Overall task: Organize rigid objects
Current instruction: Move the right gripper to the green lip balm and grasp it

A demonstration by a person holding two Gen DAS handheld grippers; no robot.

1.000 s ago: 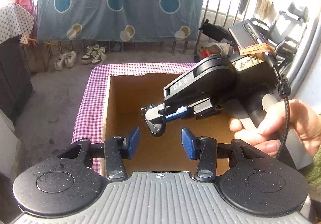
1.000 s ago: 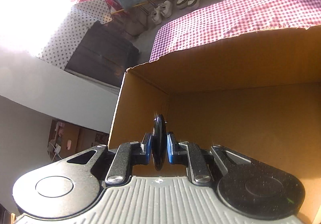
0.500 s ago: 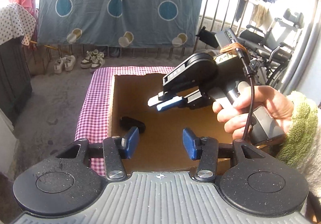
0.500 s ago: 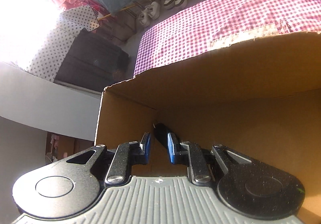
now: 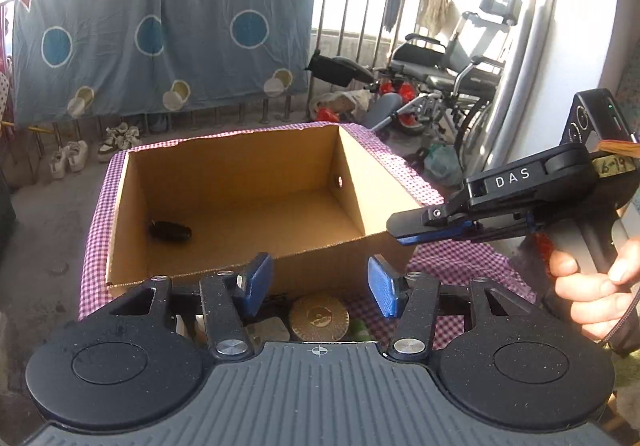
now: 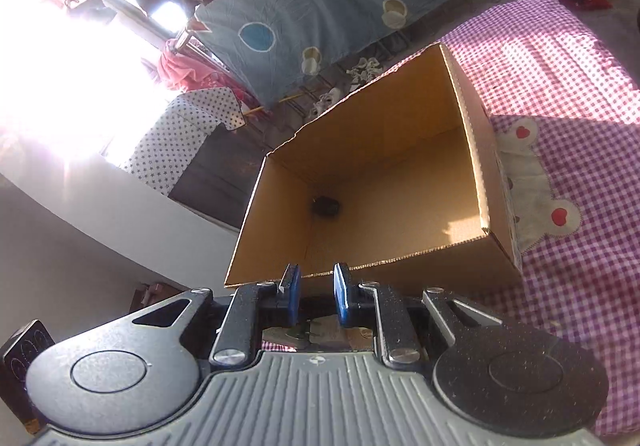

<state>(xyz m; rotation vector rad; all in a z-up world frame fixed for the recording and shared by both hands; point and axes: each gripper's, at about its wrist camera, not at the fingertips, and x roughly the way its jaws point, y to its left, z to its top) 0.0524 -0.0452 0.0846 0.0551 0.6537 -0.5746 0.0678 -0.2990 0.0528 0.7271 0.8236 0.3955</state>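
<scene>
An open cardboard box (image 5: 360, 182) stands on a pink checked tablecloth (image 6: 560, 86); the box also shows in the right wrist view (image 6: 476, 150). A small black object (image 5: 170, 231) lies on the box floor near its left wall, also seen in the right wrist view (image 6: 326, 206). My left gripper (image 5: 320, 282) is open and empty, held before the box's near wall. My right gripper (image 6: 314, 294) is open and empty, back from the box; in the left wrist view (image 5: 408, 232) it sits off the box's right front corner. A round gold-brown lid (image 5: 319, 318) and other small items lie below the left fingers.
A blue patterned sheet (image 5: 160, 38) hangs on a railing behind. A wheelchair (image 5: 448, 74) and clutter stand at the back right. Shoes (image 5: 72, 154) lie on the floor at the left. A dark cabinet (image 6: 216, 170) stands beyond the box.
The right gripper let go of the black object, which now lies in the box, and pulled back out to the right. The left gripper drew back from the box.
</scene>
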